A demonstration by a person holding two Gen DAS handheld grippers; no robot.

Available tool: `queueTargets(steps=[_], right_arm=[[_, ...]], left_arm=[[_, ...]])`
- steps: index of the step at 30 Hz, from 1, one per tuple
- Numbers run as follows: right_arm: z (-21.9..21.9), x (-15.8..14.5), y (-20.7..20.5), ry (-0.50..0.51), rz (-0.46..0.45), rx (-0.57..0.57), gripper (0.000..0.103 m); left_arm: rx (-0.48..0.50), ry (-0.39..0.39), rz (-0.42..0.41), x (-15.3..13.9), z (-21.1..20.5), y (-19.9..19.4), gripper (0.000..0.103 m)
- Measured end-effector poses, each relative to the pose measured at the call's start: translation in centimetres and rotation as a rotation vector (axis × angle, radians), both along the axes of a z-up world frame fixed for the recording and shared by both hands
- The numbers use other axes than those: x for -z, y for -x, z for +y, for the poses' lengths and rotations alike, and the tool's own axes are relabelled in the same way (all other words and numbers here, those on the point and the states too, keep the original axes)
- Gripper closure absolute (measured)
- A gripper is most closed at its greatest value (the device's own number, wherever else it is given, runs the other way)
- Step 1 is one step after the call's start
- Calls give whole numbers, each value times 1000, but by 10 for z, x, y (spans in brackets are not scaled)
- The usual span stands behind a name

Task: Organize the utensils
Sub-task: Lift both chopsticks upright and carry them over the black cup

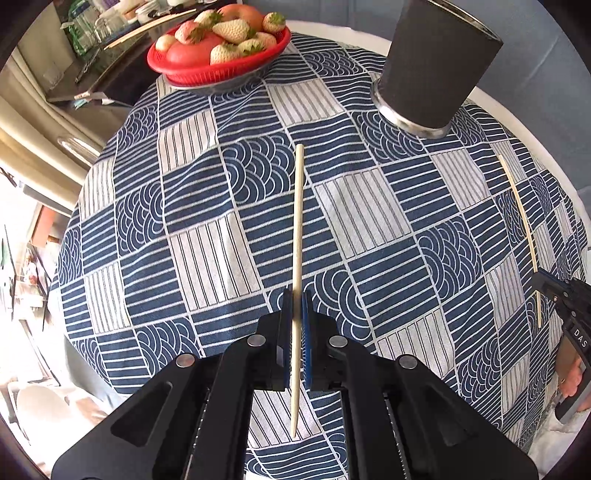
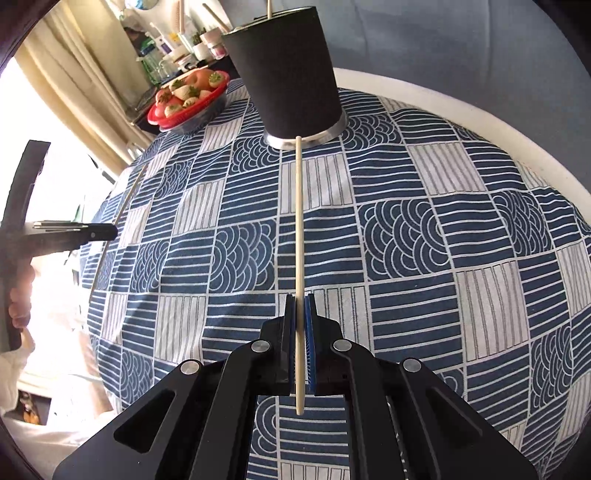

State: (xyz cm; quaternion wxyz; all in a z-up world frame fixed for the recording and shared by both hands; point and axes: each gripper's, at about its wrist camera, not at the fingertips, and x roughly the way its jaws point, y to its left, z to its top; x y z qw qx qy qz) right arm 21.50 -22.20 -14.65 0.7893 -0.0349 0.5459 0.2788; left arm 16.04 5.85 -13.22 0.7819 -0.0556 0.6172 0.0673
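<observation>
The left chopstick (image 1: pixel 297 236) was pinched between the blue pads of the left gripper (image 1: pixel 296 299), jaws closed tight on it, its long end reaching out over the cloth (image 1: pixel 207 206) and its short end hanging behind the pads. The right chopstick (image 2: pixel 299 229) sat the same way in the right gripper (image 2: pixel 300 304), clamped, its far tip pointing at the foot of the cup (image 2: pixel 291 74). That dark cup with a metal rim stood upright on the cloth; one thin stick (image 2: pixel 270 8) poked out of its top, and the rest of its inside was hidden. A red basket (image 1: pixel 221 62) near the table's far edge held pale strawberries (image 1: pixel 231 29) and reddish round fruit. In the left view, the right gripper's body read "DAS" (image 1: pixel 580 338).
</observation>
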Motion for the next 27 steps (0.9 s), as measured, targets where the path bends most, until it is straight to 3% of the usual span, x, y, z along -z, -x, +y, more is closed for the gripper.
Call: queueTargets(steps=[9,11,14,27], right_arm=[[-20,-39,-3,-34,-50,70,98],[-26,-50,-4,-87,-63,113,98],[-32,-66,-3,-126,-96,155,98],[-25,-97,15,-67,-166,347,98]], left_arm=[[105,-49,-93,-23,-17,-45,98],[136,-80,-108,-30,-20,-54,98],[176,-42,-130,-41,-20,-68,98],[434,-103,-206,-67,-26,-106,98]])
